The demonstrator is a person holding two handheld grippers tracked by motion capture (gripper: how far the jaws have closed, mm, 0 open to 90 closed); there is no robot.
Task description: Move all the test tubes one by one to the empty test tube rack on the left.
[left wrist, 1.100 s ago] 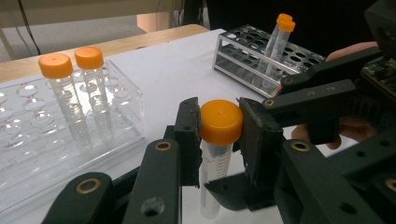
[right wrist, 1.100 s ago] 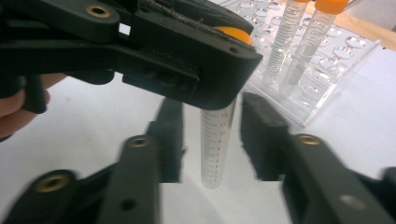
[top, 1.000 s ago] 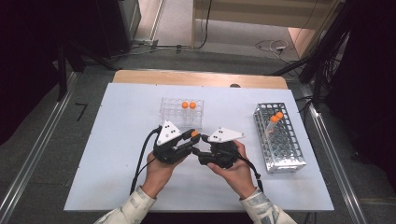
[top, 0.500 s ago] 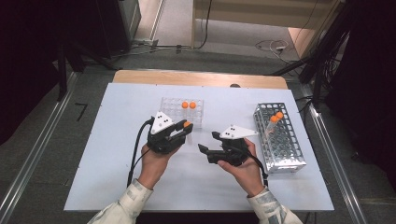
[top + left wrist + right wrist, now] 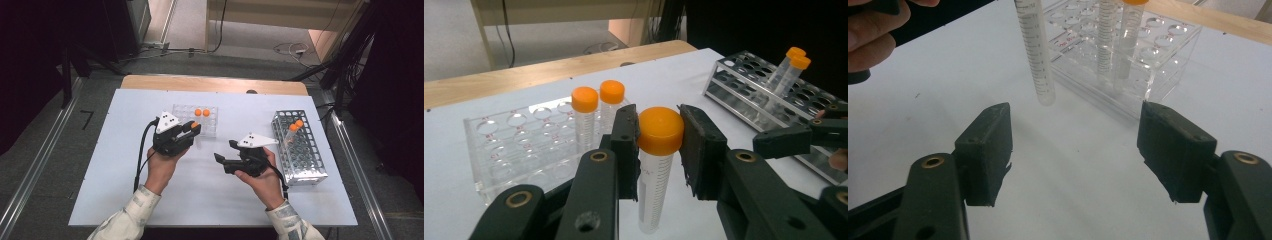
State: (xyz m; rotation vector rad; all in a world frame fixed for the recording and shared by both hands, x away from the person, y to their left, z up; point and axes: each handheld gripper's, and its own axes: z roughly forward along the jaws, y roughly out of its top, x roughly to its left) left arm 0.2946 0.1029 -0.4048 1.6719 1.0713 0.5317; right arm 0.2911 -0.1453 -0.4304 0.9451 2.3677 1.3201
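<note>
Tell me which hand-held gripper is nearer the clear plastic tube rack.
Left. The left hand-held gripper, clamped on an orange-capped tube, sits just beside the clear plastic tube rack; the right hand-held gripper hangs open, farther off.

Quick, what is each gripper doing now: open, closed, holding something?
Left gripper: closed on the orange-capped tube, held at its cap above the table.
Right gripper: open, fingers wide apart, holding nothing.

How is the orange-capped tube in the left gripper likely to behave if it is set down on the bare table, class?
The tube looks empty and clear, so probably light. Its tip is rounded and narrow, so it would likely tip and roll unless slotted into the clear rack. The left gripper clamps only the cap, so it may swing.
</note>
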